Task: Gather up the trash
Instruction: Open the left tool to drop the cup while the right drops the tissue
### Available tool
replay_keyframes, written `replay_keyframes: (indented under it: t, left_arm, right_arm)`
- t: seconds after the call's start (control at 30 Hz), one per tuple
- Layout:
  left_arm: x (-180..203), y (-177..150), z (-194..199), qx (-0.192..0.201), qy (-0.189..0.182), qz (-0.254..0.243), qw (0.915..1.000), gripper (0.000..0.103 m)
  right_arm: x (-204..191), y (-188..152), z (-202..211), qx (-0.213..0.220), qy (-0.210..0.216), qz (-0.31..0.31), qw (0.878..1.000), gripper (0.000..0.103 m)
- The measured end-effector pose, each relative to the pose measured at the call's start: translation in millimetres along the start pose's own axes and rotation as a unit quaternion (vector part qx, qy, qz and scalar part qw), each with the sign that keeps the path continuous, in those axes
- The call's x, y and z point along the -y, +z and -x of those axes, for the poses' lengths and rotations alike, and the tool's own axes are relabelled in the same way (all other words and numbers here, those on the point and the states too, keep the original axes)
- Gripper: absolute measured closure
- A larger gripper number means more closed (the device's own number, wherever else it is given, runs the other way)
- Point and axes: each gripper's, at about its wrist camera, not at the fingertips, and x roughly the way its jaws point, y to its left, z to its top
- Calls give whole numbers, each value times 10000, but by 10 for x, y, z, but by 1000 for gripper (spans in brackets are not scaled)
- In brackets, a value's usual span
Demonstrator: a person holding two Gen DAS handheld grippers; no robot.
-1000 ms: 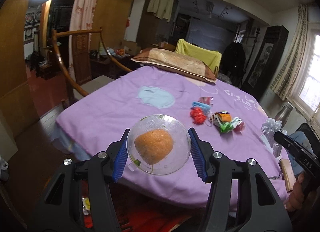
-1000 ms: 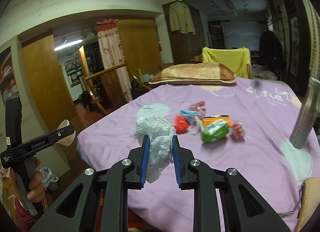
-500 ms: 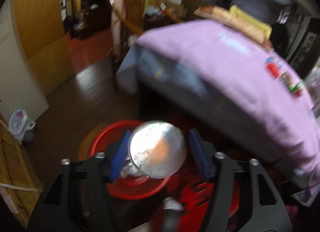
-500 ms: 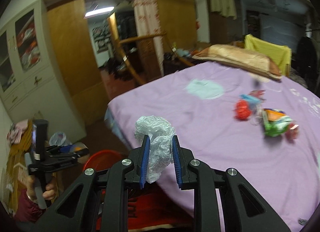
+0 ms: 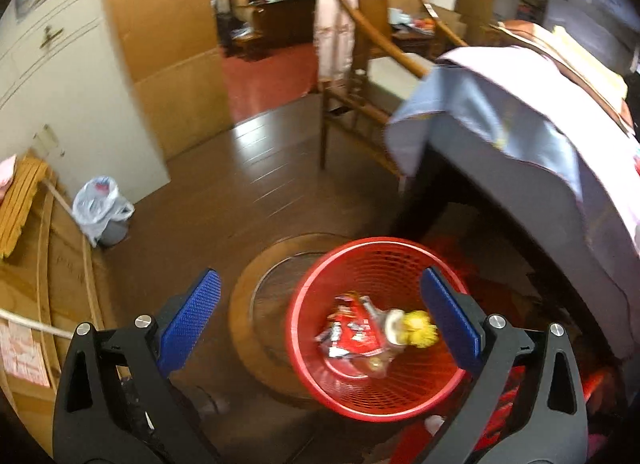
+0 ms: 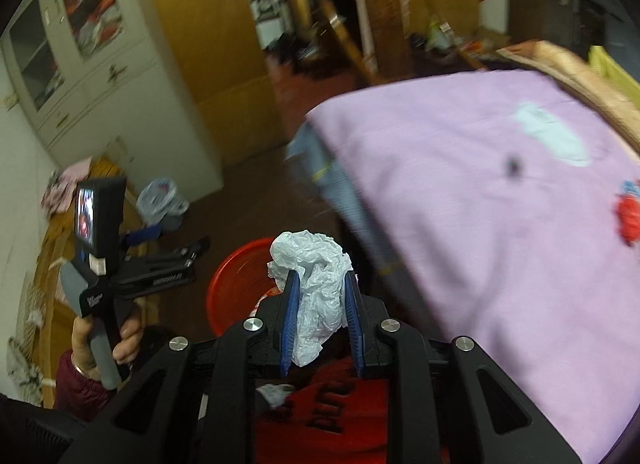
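Black gripper (image 5: 320, 318), blue pads, maroon sleeve (image 6: 78, 390)

Both wrist views angled steeply down, sharing red basket (image 5: 380, 344) (image 6: 236, 284) beside bed (image 5: 520, 135) (image 6: 480, 223)

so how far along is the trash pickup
Done: wrappers already lie in the red basket, and the left gripper above it is opening with nothing between its fingers. In hand: the right gripper holds a crumpled plastic bag. Left: red trash on the purple bedspread.
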Motion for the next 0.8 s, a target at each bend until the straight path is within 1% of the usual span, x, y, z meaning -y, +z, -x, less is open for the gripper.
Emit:
replay_keyframes:
  t: [0.1,0.2,0.27,0.3,0.33,0.37,0.43,0.53,0.63,0.8]
  left_arm:
    - [-191,20,-80,-64,109,252,9996,7]
    - [-397,-3,-136,-95,298,477,9984,7]
    - [-499,4,-188,-147,354,594,9975,7]
    - [-546,0,-216,-169,358,641,9972,7]
    - [-594,-11,-237,-197,357,703,9967,7]
    - [-638,-29,-254,-229,347,768,9962,7]
    - [-702,-43,-287,-277,324,855,9954,7]
    - [-738,-55,-312,-294,316,879,9952,7]
    - [-708,-63,-310,-266,363,818,9956,7]
    - [-591,-46,-258,-217,352,677,9969,7]
  right_arm:
    - [-212,55,-287,-303,224,180,9991,79]
    - [-419,101,-546,-553,382,362,9971,79]
    - [-533,123,-692,-698,460,461,9954,79]
    - [-570,134,-752,-754,487,494,9947,77]
    - [-622,133,-830,-841,536,536,9936,69]
    - [-658,118,-892,-887,568,557,9929,66]
    - [-726,130,-975,-942,574,592,9921,55]
    - [-736,149,-1004,-980,632,532,9917,53]
    - [-704,174,-987,-942,562,456,9929,53]
    - [-547,170,-857,-826,497,360,9947,52]
